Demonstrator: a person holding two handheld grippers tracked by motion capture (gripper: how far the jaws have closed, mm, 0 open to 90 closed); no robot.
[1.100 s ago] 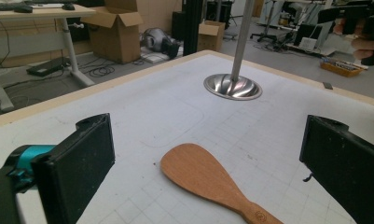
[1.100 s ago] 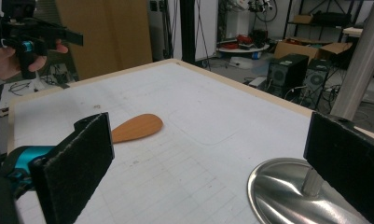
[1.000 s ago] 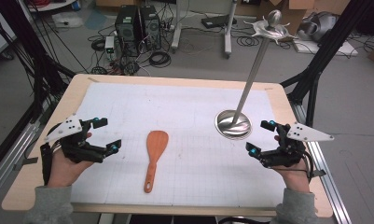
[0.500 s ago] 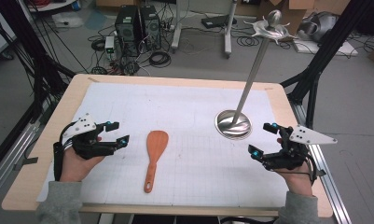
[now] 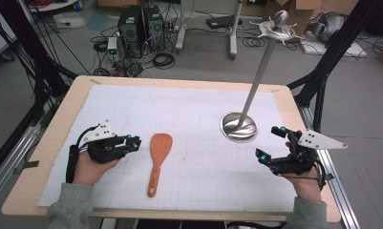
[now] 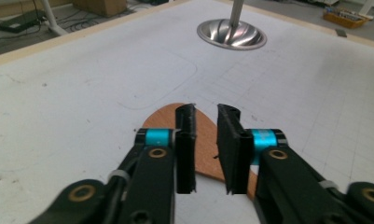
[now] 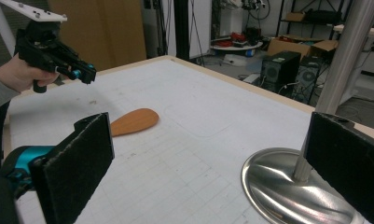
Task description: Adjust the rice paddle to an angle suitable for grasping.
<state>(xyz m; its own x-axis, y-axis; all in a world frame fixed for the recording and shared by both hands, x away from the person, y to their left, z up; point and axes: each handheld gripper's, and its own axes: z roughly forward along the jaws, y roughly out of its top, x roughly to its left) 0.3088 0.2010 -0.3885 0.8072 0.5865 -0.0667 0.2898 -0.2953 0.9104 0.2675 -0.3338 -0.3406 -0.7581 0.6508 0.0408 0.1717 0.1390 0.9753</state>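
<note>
The left gripper (image 5: 132, 141) had just narrowed its empty jaws beside the wooden spatula (image 5: 158, 160), which lay near the table's (image 5: 74, 98) front edge, apparently readying a grasp. The right gripper (image 5: 268, 143) stood wide.

Even, bright overhead light fills the room; shadows on the white grid mat (image 5: 189, 119) are faint. The steel stand base (image 5: 239, 127) catches soft glare. Both gripper views blur their near jaws, and the high view is slightly soft.
</note>
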